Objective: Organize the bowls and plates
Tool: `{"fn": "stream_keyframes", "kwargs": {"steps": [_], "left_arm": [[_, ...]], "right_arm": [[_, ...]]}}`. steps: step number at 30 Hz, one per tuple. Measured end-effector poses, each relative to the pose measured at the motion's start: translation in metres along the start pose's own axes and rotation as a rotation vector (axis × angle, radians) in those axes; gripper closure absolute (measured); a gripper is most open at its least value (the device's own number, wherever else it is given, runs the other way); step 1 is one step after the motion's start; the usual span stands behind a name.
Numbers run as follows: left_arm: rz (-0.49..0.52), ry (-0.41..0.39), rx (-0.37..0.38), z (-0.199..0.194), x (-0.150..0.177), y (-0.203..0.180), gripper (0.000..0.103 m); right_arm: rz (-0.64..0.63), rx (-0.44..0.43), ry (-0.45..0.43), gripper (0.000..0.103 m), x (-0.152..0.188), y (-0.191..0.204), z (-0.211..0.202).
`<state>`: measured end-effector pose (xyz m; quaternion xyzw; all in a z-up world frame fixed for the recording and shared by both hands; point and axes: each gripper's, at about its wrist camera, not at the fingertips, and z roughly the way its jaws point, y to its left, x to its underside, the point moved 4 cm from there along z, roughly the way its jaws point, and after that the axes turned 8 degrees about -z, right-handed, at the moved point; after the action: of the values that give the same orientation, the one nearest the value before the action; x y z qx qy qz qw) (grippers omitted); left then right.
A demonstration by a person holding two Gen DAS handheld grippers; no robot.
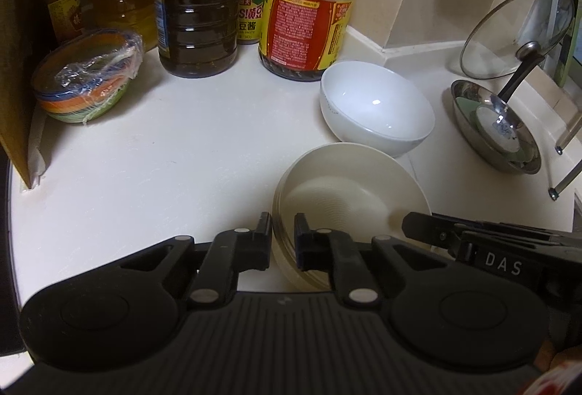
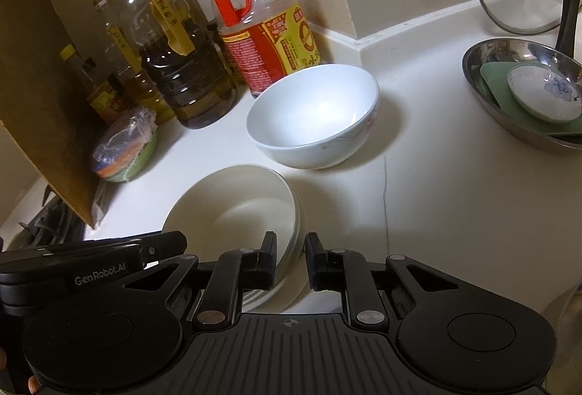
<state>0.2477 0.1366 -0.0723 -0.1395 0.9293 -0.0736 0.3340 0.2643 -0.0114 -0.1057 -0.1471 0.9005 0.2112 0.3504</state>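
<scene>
**Two grippers on the cream bowls**

A white counter (image 1: 145,169) runs into a tiled corner, with a brown board (image 2: 54,103) standing at its left edge. Taking the white bowl (image 1: 376,111) as landmark: behind it stand oil bottles (image 1: 196,12) and a red-handled bottle (image 1: 309,5). To its right lies a steel pan (image 1: 494,125) holding a small saucer (image 2: 545,96), with a glass lid (image 1: 516,31) leaning behind. Far to its left sits a wrapped stack of coloured bowls (image 1: 83,82). Just in front of it, nearly touching, rests a stack of cream bowls (image 1: 349,191), tilted.

The left gripper (image 1: 283,234) straddles the stack's left rim, fingers narrowly parted around it; firm clamping cannot be told. The right gripper (image 2: 290,256) straddles its right rim, jaws slightly apart.
</scene>
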Motion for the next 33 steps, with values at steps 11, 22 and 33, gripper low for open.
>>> {"fn": "stream_keyframes", "kwargs": {"steps": [11,22,33], "left_arm": [[0.023,-0.062,0.058,-0.032,-0.017,-0.014,0.092],[0.084,-0.157,0.102,-0.026,-0.069,-0.05,0.092],[0.106,-0.163,0.102,0.007,-0.102,-0.068,0.092]], "right_arm": [[0.009,-0.008,-0.032,0.086,-0.014,0.003,-0.033],[0.056,0.011,-0.115,0.086,-0.066,-0.018,-0.047],[0.111,0.018,-0.13,0.086,-0.102,-0.044,-0.032]]}}
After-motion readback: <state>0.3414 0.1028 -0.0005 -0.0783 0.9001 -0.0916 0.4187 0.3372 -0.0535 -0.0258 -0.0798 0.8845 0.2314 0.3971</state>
